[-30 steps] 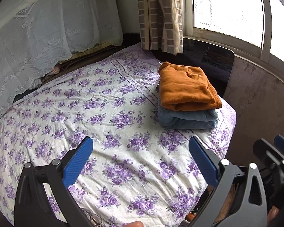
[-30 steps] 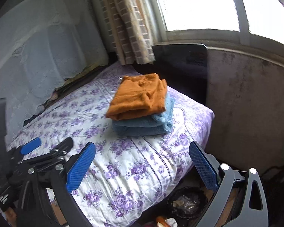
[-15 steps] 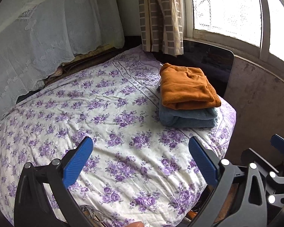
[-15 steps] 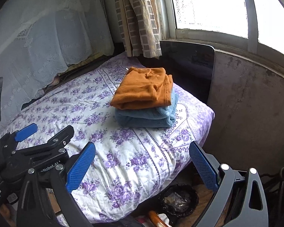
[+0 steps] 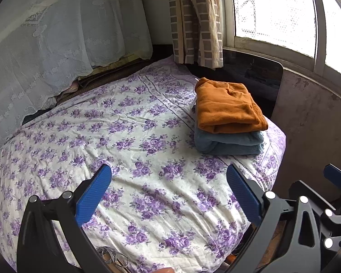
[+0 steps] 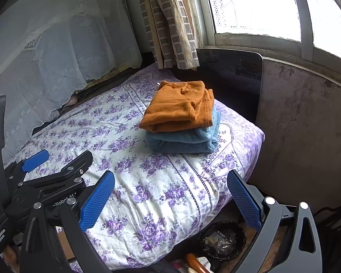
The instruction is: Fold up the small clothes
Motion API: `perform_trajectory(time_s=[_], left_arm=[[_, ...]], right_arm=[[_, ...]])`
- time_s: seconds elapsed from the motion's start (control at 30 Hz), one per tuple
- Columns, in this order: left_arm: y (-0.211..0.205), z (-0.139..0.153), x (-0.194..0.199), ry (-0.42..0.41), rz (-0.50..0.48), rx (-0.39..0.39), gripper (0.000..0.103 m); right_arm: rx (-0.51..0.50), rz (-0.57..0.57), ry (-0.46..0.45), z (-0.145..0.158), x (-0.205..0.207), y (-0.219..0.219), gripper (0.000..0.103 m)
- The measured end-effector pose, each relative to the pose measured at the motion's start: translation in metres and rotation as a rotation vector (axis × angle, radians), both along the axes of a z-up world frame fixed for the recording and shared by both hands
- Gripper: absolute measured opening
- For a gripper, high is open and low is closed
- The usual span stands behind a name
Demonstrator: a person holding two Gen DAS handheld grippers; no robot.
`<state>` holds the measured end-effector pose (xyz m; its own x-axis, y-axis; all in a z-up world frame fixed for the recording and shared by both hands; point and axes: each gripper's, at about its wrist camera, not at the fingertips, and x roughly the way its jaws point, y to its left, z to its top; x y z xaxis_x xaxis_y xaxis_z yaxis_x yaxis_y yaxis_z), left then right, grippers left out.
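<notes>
A: Change since a second ago? Both views have pulled back and risen a little; the stack sits further up-frame and more of the bed (image 5: pixel 147 136) shows.

B: Grippers? Left gripper (image 5: pixel 169 191) wide, nothing between the pads. Right gripper (image 6: pixel 170 195) wide too, empty, low in its frame over the bed's near edge.

A: Clothes? Orange garment (image 6: pixel 177 107) folded, lying on the folded blue garment (image 6: pixel 184 141), right of centre in both views, near the bed's corner by the window (image 5: pixel 272 11).

B: No loose garment visible on the sheet. Judgement: retreat after placing; folding looks finished for these two, or the next piece lies out of view.
</notes>
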<state>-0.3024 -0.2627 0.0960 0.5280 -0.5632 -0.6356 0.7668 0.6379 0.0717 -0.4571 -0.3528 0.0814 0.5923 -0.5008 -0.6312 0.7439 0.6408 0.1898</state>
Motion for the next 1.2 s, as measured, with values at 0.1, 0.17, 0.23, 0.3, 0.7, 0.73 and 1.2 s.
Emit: perform_trajectory(time_s=[0.1,0.17,0.23,0.3,0.7,0.73,1.2], left_arm=[[-0.0010,-0.0003,0.0003,0.002,0.000,0.002,0.099],[-0.0011,-0.0003,0.0002,0.001,0.001,0.002,0.099],[-0.0008,-0.0004,0.0003,0.001,0.000,0.001,0.099],[-0.0008,-0.0005,0.0006,0.000,0.000,0.003,0.099],[-0.0013,-0.0008,0.0010,0.003,0.001,0.002,0.099],[-0.0016,-0.0007,0.0006,0.003,0.000,0.002,0.099],[0.0015,-0.0023,-0.0027,-0.023,-0.012,-0.011,0.098]], right_arm=[[-0.001,0.001,0.001,-0.0001,0.0004,0.0000,0.099],[0.001,-0.001,0.002,-0.0001,0.0005,0.0002,0.099],[0.002,0.001,0.003,-0.0001,0.0009,-0.0013,0.099],[0.003,0.000,0.004,-0.0001,0.0009,-0.0010,0.100],[0.007,0.001,0.005,-0.0012,0.0008,-0.0017,0.099],[0.007,0.001,0.005,-0.0011,0.0007,-0.0015,0.099],[0.015,0.010,0.000,-0.0037,0.0034,-0.0058,0.099]])
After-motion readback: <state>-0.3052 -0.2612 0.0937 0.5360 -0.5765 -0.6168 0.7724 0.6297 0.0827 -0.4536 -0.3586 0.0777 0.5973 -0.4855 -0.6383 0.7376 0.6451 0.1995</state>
